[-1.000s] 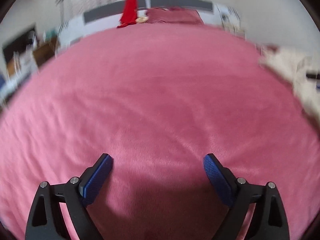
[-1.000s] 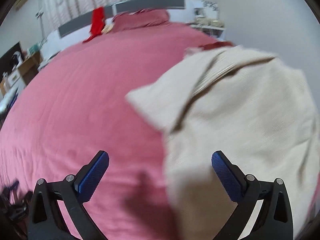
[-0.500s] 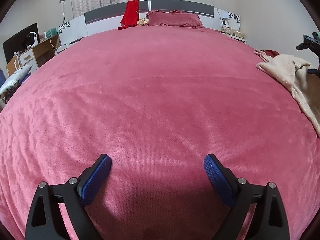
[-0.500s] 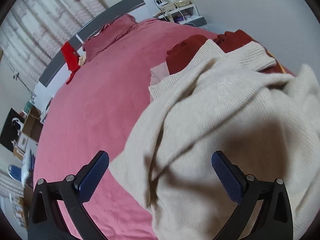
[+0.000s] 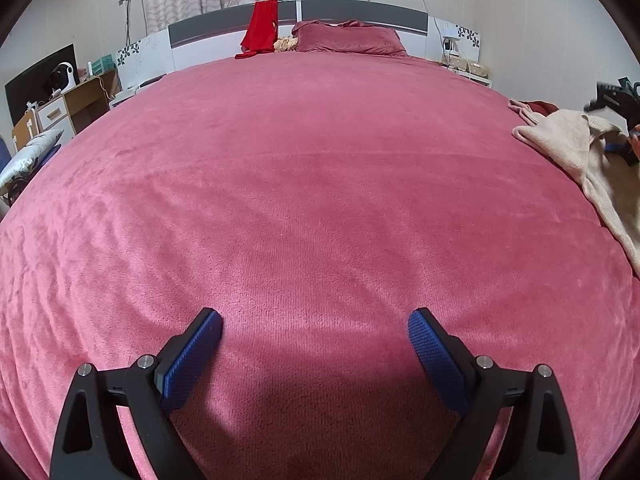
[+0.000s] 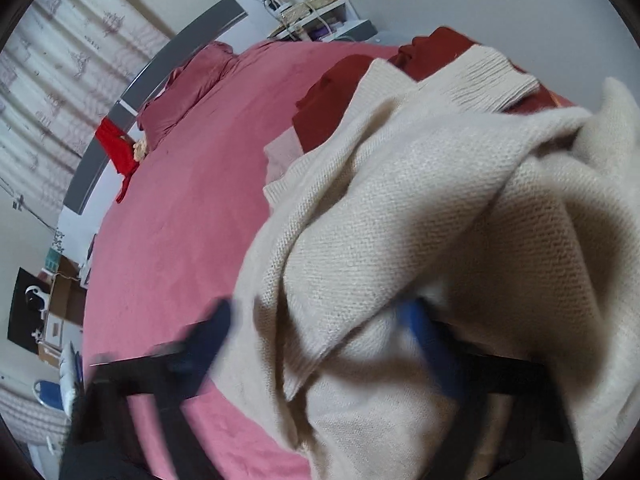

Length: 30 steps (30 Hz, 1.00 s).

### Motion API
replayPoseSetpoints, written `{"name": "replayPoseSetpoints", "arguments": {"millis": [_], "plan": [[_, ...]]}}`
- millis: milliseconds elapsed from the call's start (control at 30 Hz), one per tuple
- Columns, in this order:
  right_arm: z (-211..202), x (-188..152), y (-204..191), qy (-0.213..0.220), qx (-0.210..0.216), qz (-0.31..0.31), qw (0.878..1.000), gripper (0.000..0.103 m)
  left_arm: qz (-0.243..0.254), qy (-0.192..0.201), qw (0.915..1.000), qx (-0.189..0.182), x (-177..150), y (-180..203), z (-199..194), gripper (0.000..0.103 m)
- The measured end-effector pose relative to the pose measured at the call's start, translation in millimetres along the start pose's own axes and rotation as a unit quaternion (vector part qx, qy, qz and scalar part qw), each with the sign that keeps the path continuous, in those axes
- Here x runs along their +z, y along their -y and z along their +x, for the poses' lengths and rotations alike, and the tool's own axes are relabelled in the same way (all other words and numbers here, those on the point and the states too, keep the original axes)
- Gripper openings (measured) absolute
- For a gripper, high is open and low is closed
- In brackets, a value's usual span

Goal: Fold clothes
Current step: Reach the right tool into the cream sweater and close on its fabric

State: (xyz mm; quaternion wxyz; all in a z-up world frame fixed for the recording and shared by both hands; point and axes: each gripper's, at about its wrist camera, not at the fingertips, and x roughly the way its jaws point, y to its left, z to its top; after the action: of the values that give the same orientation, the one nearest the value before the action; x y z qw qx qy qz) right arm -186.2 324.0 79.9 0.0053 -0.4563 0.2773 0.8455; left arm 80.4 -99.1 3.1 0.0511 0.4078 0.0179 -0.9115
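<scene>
Cream knitted sweater (image 6: pixel 420 208), ribbed at its hem. Plush pink bed cover (image 5: pixel 312 184), uniform. Dark red garment (image 6: pixel 332 96) beneath the sweater. Bright red cloth (image 5: pixel 262 28) on the grey-and-white headboard (image 5: pixel 360 12). Gripper pads (image 5: pixel 192 360): blue, textured.

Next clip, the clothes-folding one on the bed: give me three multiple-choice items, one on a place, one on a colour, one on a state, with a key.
1. Where does the cream sweater lie on the pink bed cover, seen from the left wrist?
A. far right edge
B. centre
C. on the pillow

2. What colour is the garment hung on the headboard?
A. blue
B. red
C. green

3. The left gripper is:
A. shut on cloth
B. open, holding nothing
C. out of view

Key: 1 A, it shows at the right rim. 2 B, bright red. 3 B, its fingers stand apart over bare cover.
</scene>
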Motion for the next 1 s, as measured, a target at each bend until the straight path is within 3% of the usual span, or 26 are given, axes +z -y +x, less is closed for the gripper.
{"name": "replayPoseSetpoints", "arguments": {"millis": [67, 200, 433, 567, 600, 700, 733, 800, 833, 867, 933, 967, 1000], "plan": [[7.5, -0.6, 0.2, -0.015, 0.002, -0.004, 1.000, 0.033, 0.000, 0.000, 1.0000, 0.000, -0.2, -0.3, -0.4, 0.097], [8.6, -3.3, -4.6, -0.013, 0.001, -0.028, 1.000, 0.017, 0.000, 0.000, 1.0000, 0.000, 0.3, 0.6, 0.5, 0.097], [-23.4, -15.4, -41.6, 0.014, 0.036, -0.086, 0.996, 0.015, 0.000, 0.000, 1.0000, 0.001, 0.6, 0.9, 1.6, 0.097], [-48.1, -38.7, -87.7, 0.019, 0.093, -0.113, 0.989, 0.014, 0.000, -0.001, 1.0000, 0.001, 0.9, 0.5, 1.2, 0.097], [-53.7, -47.0, -103.9, 0.017, 0.130, -0.123, 0.984, 0.002, -0.001, -0.001, 1.0000, 0.001, 1.0, 0.9, 1.1, 0.097], [-76.0, -82.0, -179.6, 0.015, 0.231, -0.181, 0.956, 0.002, -0.003, -0.002, 1.0000, 0.000, 1.7, 0.8, 0.4, 0.097], [-84.9, -97.9, -214.6, 0.010, 0.263, -0.213, 0.941, 0.002, -0.004, -0.002, 1.0000, -0.001, 1.6, 0.6, 0.0, 0.097], [-97.1, -125.2, -268.3, 0.005, 0.293, -0.258, 0.920, 0.002, -0.005, -0.003, 1.0000, -0.004, 0.9, -0.3, -0.9, 0.097], [-98.7, -137.3, -286.7, 0.006, 0.290, -0.274, 0.917, 0.002, -0.005, -0.002, 1.0000, -0.006, 0.1, -1.0, -1.6, 0.097], [-97.5, -149.1, -300.9, 0.009, 0.276, -0.286, 0.917, 0.004, -0.006, -0.002, 0.9999, -0.009, -1.0, -1.8, -2.7, 0.097], [-91.8, -171.0, -322.5, 0.014, 0.241, -0.308, 0.920, 0.021, -0.007, -0.001, 0.9999, -0.014, -3.2, -3.4, -4.7, 0.097], [-82.6, -180.5, -321.9, 0.017, 0.204, -0.320, 0.925, 0.054, -0.008, 0.000, 0.9999, -0.014, -3.9, -3.6, -5.2, 0.097], [-72.8, -189.7, -314.4, 0.030, 0.150, -0.340, 0.928, 0.076, -0.007, 0.000, 0.9999, -0.014, -4.3, -3.3, -5.2, 0.097]]}}
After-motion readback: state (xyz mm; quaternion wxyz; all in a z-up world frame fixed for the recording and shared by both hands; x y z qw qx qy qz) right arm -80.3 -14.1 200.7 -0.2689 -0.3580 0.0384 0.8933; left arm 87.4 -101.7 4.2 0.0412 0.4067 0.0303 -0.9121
